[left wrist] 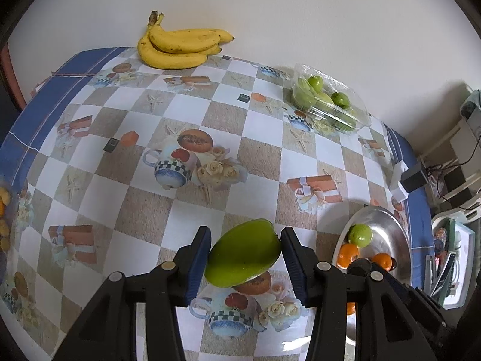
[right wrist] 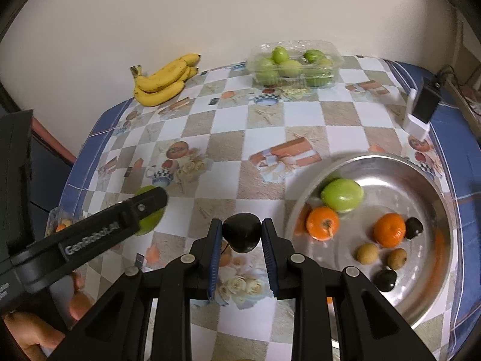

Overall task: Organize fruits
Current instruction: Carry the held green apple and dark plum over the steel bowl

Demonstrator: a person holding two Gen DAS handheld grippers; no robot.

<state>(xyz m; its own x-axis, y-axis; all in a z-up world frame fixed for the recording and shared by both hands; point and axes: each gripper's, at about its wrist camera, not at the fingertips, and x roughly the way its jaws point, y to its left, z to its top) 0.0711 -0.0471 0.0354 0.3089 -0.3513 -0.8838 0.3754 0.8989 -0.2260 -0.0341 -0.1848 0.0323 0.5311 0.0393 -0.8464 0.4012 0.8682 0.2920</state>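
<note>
Checked tablecloth (left wrist: 186,114), steel bowl (right wrist: 421,180) at 3 o'clock; left gripper (left wrist: 245,255) clamps green mango (left wrist: 243,255), right gripper (right wrist: 242,234) pinches small dark fruit (right wrist: 242,231) — both smooth, prob bruisable, grip mid-body

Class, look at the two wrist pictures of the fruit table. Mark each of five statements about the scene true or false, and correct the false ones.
1. The left tool holds a green fruit. True.
2. The right tool is empty. False: it is shut on a dark fruit.
3. The metal bowl holds two oranges. True.
4. The bananas lie in the metal bowl. False: they lie on the tablecloth near the wall.
5. The clear plastic box contains oranges. False: it holds green fruits.
</note>
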